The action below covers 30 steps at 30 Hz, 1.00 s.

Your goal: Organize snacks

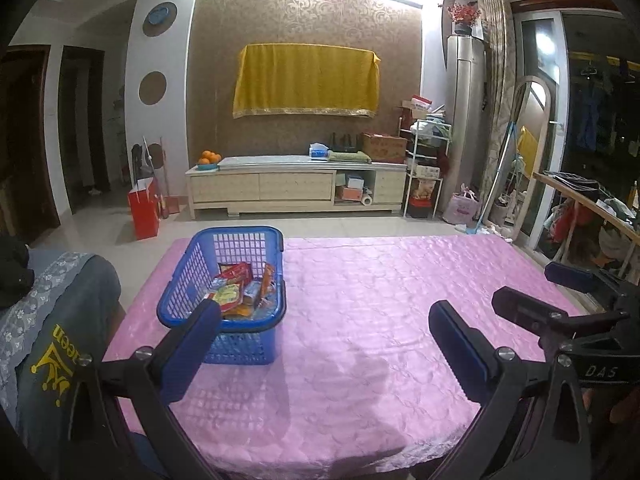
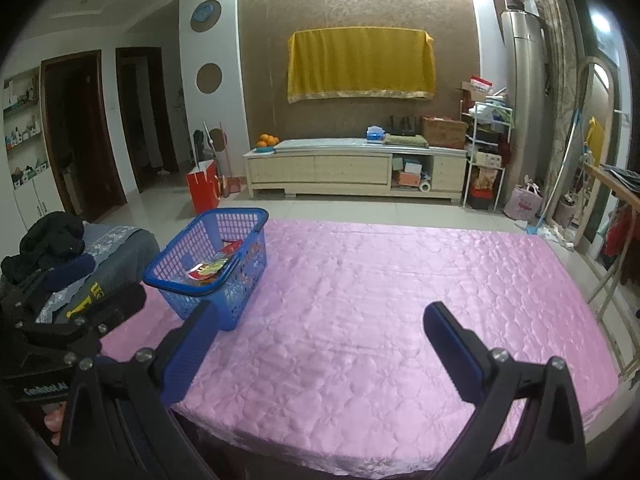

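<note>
A pink quilted satin cloth covers the counter from edge to edge, its stitched petal pattern catching the ceiling light. Toward its left end stands a blue plastic basket with slotted walls, and inside it lie the snack packets, a jumble of red, yellow and orange wrappers; how many there are is hard to say through the mesh. The rest of the cloth is bare.

The left gripper hangs above the near edge of the counter with its jaws spread wide and nothing between them; its left finger overlaps the near rim of the basket in the left wrist view, though whether it touches cannot be told. The right gripper is likewise spread and empty, over the near middle of the cloth, well to the right of the basket.

Beyond the counter, across a pale tiled floor, a low cream cabinet runs along a brown patterned wall. A yellow drape hangs above it, and a bowl of oranges sits on its left end. A red paper bag stands on the floor to the left, near dark doorways. At the counter's left, grey fabric with yellow lettering is draped.
</note>
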Tool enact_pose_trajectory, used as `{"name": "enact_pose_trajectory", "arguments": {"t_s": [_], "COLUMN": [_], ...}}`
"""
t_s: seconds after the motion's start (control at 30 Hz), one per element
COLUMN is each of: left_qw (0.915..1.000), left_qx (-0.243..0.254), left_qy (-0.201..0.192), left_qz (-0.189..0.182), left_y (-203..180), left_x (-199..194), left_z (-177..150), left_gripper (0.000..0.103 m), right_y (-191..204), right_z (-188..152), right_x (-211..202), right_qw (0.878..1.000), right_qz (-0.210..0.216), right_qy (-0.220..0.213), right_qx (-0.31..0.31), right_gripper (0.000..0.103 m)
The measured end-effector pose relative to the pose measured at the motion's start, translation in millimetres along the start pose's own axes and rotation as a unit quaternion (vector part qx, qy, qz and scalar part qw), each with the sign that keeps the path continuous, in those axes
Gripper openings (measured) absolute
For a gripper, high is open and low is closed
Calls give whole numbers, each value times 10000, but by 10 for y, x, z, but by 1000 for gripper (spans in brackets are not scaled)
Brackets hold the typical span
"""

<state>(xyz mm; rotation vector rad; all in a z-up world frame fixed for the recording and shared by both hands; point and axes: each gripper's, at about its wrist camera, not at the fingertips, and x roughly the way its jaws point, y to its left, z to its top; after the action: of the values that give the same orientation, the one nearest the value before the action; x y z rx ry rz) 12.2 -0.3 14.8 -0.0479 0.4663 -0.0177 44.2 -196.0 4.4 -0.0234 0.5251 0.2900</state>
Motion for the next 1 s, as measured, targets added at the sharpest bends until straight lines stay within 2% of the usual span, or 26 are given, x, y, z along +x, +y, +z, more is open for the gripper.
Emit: {"name": "enact_pose_trajectory", "arguments": {"t_s": [1.0], "left_qw": [10000], "left_qx": [8], "left_qy": [-57], "left_qz": [81], "left_y": [-89], "left_x": [-92], "left_z": [-12], "left_gripper": [103], "right_y": [-1], "right_z": [-25], "right_x": [-82], "right_qw": [10000], "right_qz": [13], "right_qy": [-60], "right_qx": [8], "right_gripper": [103]}}
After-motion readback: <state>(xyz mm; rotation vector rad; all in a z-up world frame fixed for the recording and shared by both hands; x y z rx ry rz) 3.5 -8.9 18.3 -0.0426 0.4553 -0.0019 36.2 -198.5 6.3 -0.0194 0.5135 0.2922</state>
